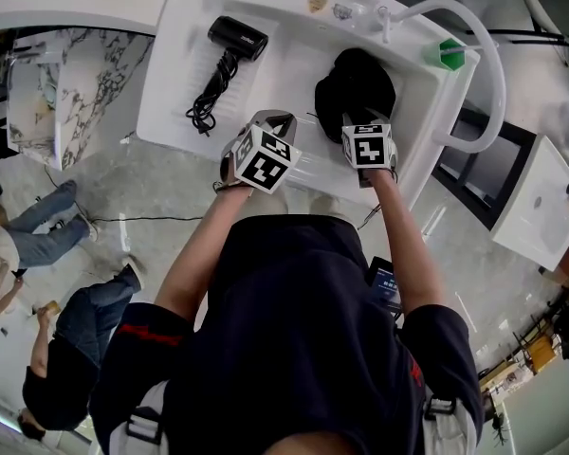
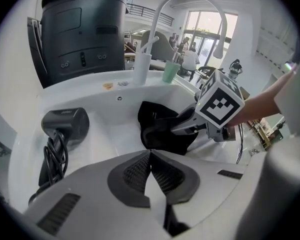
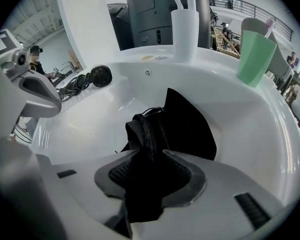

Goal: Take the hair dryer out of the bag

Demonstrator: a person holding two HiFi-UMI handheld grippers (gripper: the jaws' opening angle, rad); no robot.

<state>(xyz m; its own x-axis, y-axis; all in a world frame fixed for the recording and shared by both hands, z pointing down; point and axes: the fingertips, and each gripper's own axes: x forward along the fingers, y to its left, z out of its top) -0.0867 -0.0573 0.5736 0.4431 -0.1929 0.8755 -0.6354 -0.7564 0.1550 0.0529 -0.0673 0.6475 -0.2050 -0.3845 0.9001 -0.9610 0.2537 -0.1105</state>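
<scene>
Your right hand-held gripper (image 3: 149, 156) pinches the limp bag (image 3: 190, 124); left hand-held gripper (image 2: 150, 154) is closed, empty. The dryer (image 1: 237, 38) looks slick, so take the handle (image 1: 226, 64).

The right gripper (image 3: 150, 159) points down into a white sink (image 3: 250, 134). Its two jaws squeeze a fold of a black bag (image 3: 185, 124). The dark cloth fills the gap between the grey pads. The rest of the bag lies crumpled on the bottom of the sink, just past the jaws. A hair dryer (image 3: 101, 76) lies far to the left, well apart from the bag. Its round end faces this way. Its cord (image 3: 74, 84) is bunched up beside it. The left gripper (image 3: 32, 91) shows at the left edge. A white cup (image 3: 185, 31) and a green cup (image 3: 255, 56) stand on the far rim.
</scene>
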